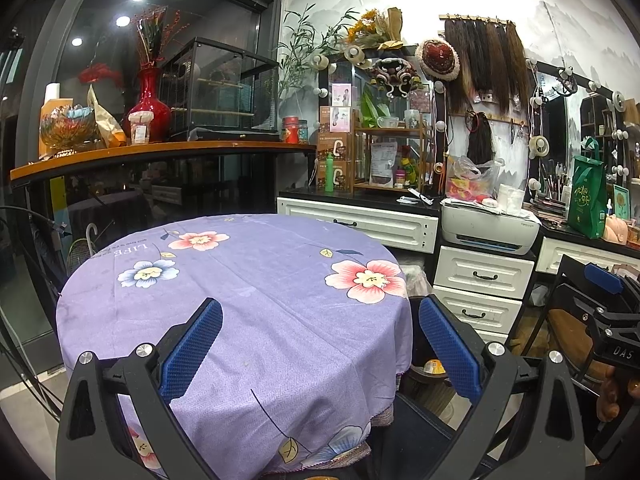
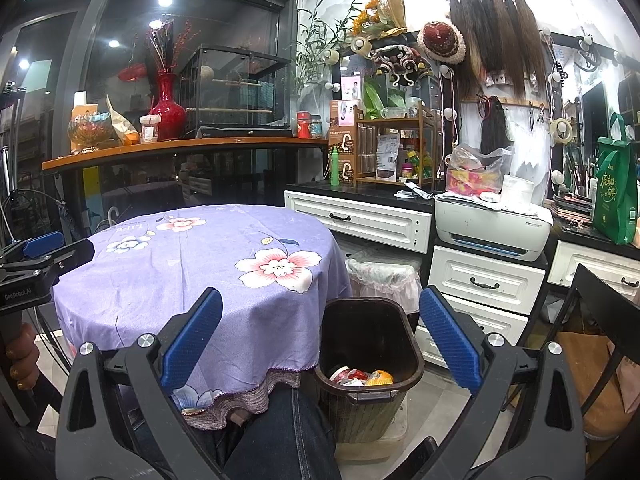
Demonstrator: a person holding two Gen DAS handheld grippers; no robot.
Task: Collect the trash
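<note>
Cluttered shop shelves, white drawers (image 2: 486, 280) and a white printer (image 2: 492, 230) fill the far side of the room. Nearer, a round table is covered by a purple tablecloth (image 1: 248, 304) printed with pink and blue flowers; nothing is seen lying on the cloth.

Both handheld tools are seen from behind their blue-padded fingers. The left gripper (image 1: 320, 350) is held above the near edge of the table, its jaws spread wide with nothing between them. The right gripper (image 2: 320, 340) is held to the right of the table, its jaws likewise spread wide and empty.

Between the right gripper's fingers, a dark waste bin (image 2: 368, 364) is seen standing on the floor, just beside the table's right edge and near a denim-clad knee (image 2: 288, 436). Trash (image 2: 362, 377) lies in the bottom of the bin: red and white wrappers and an orange-yellow piece. Behind the bin, a second container lined with a pale bag (image 2: 380, 276) is partly visible.
</note>
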